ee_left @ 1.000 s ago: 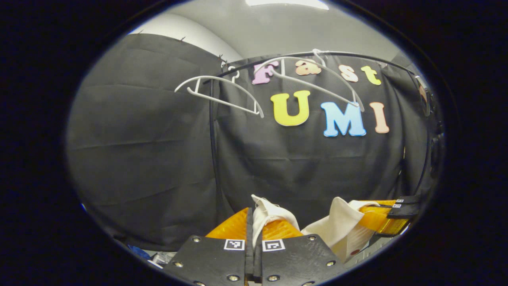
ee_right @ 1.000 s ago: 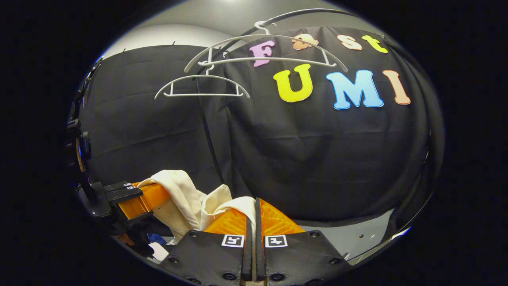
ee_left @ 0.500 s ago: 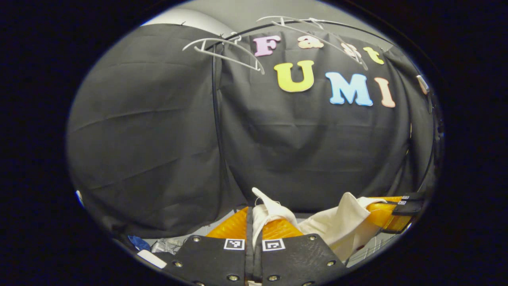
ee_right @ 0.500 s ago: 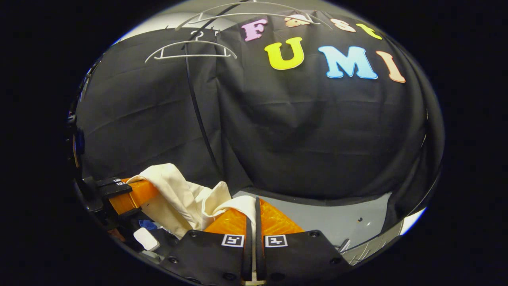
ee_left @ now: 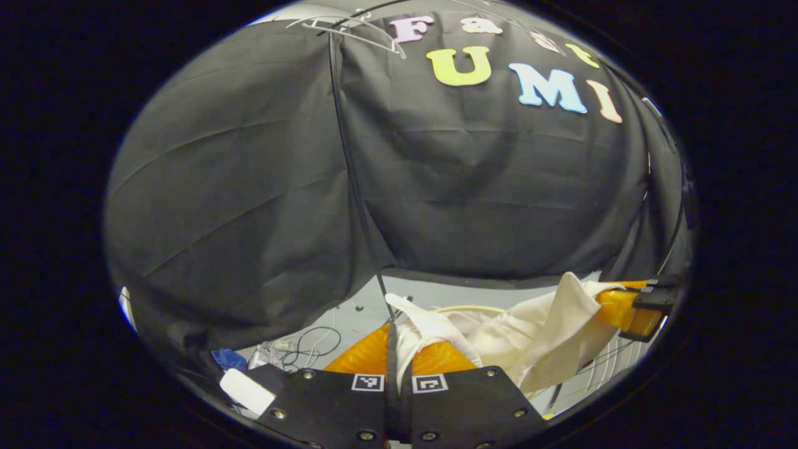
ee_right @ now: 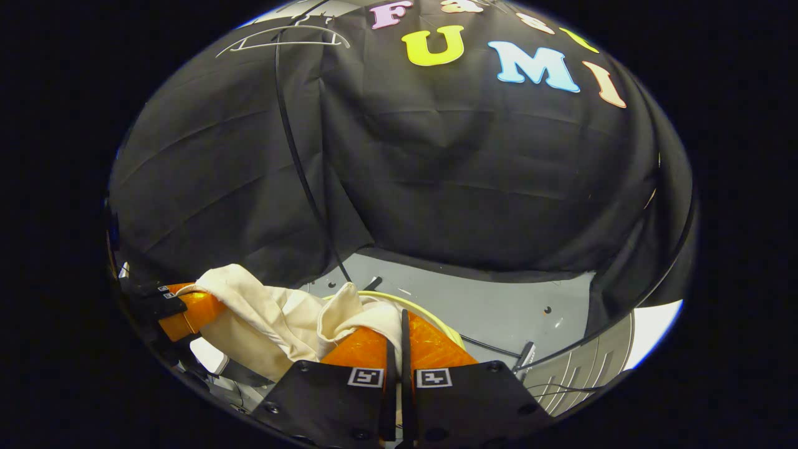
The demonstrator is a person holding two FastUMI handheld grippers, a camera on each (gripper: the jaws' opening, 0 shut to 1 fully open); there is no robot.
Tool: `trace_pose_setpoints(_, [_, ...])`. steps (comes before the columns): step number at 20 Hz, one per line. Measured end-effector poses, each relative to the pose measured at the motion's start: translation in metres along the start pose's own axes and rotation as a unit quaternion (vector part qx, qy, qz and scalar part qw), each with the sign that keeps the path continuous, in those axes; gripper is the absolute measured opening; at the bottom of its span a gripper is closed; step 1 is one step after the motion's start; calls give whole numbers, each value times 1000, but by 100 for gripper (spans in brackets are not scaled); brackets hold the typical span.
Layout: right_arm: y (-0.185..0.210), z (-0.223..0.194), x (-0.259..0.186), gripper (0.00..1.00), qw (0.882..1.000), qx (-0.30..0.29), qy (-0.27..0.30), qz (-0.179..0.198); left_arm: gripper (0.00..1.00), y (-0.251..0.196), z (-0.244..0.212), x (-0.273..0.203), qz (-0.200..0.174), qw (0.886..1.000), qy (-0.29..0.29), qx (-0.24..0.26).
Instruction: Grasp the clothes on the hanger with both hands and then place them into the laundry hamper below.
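left gripper (ee_left: 399, 340) fingers clamped on one bunched end of the cream garment (ee_left: 536, 330). right gripper (ee_right: 399, 330) fingers clamped on the other end, cloth slung between, above pale hamper rim (ee_right: 430, 312) and grey floor (ee_right: 499, 305).

Black cloth wall (ee_left: 249, 187), grey floor (ee_right: 499, 305), perhaps cables (ee_left: 312, 340)

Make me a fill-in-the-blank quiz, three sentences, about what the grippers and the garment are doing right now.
1. Both grippers are shut on the same cream ____.
2. In the left gripper view, the left gripper pinches the cloth while the right gripper holds its far ____.
3. The white hanger near the top of the right gripper view hangs ____.

Missing words: garment; end; empty
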State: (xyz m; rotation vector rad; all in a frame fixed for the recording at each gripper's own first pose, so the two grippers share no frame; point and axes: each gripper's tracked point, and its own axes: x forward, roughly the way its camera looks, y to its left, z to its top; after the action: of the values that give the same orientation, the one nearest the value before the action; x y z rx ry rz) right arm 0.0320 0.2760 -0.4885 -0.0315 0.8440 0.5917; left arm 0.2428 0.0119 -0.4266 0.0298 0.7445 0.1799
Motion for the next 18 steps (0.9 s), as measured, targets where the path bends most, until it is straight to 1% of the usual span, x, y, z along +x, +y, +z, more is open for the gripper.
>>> trace_pose_setpoints(1, [-2,-1,-1,6,1000,2,6,-2,1,0,-4,-2,1,1000,12,0])
trace_pose_setpoints(2, [-2,1,0,6,1000,3,13,-5,2,-3,-5,-2,-4,1000,23,-4])
trace_pose_setpoints(4, [-2,0,-3,9,1000,5,27,-10,2,-8,-12,-5,-21,999,44,-16])
trace_pose_setpoints(5, [-3,-2,-8,9,999,4,33,-11,4,-6,-12,-6,-19,999,48,-15])
trace_pose_setpoints(6, [0,-2,-13,25,999,7,33,-7,5,-5,-12,-7,-18,999,51,-10])
trace_pose_setpoints(7, [-2,0,-18,33,999,6,31,-9,12,-6,-14,-12,-17,999,46,-3])
trace_pose_setpoints(8, [3,6,-25,36,1000,7,22,-3,31,-4,-9,-17,-17,999,36,5])
trace_pose_setpoints(11, [1,25,-43,83,1000,12,-2,-4,85,0,16,-35,-10,1000,11,25])
trace_pose_setpoints(12, [1,33,-54,99,1000,14,-11,-6,85,1,27,-41,-9,1000,1,25])
trace_pose_setpoints(15, [-4,66,-82,99,999,18,-47,-17,85,8,65,-77,-3,999,-38,19])
trace_pose_setpoints(16, [-6,80,-94,99,998,20,-63,-20,85,13,82,-89,2,998,-57,19])
trace_pose_setpoints(18, [-8,105,-118,99,995,18,-94,-24,86,21,115,-112,0,995,-94,18])
